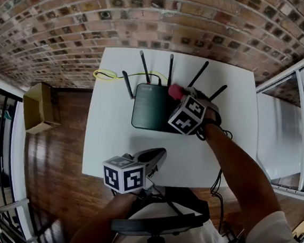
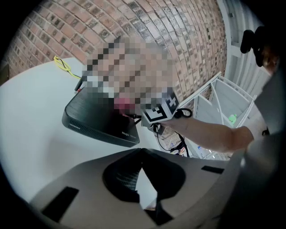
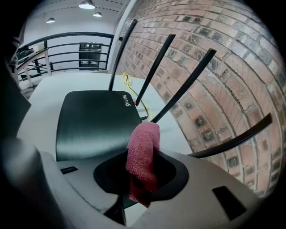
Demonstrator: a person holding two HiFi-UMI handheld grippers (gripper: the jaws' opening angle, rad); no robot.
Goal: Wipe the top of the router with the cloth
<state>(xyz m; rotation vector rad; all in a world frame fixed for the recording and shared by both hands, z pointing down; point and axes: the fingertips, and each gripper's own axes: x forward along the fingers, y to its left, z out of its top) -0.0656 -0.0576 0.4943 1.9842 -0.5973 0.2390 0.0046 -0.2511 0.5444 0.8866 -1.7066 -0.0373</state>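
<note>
claw on my left is hovering over the near edge of the white table, jaws closed together on nothing. the black router is sitting mid-table, antennas pointing up. i am holding my right claw at the router's right side, jaws pinching the pink cloth over its top; i cannot tell whether the cloth is touching.

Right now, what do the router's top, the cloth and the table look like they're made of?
The router looks like dark hard plastic with a brushed satin top: fine parallel streaks catch the light. The cloth is pink looped fabric, probably terry or microfibre: nubby weave, limp fold. The table has a smooth matte white top; core unclear.
</note>
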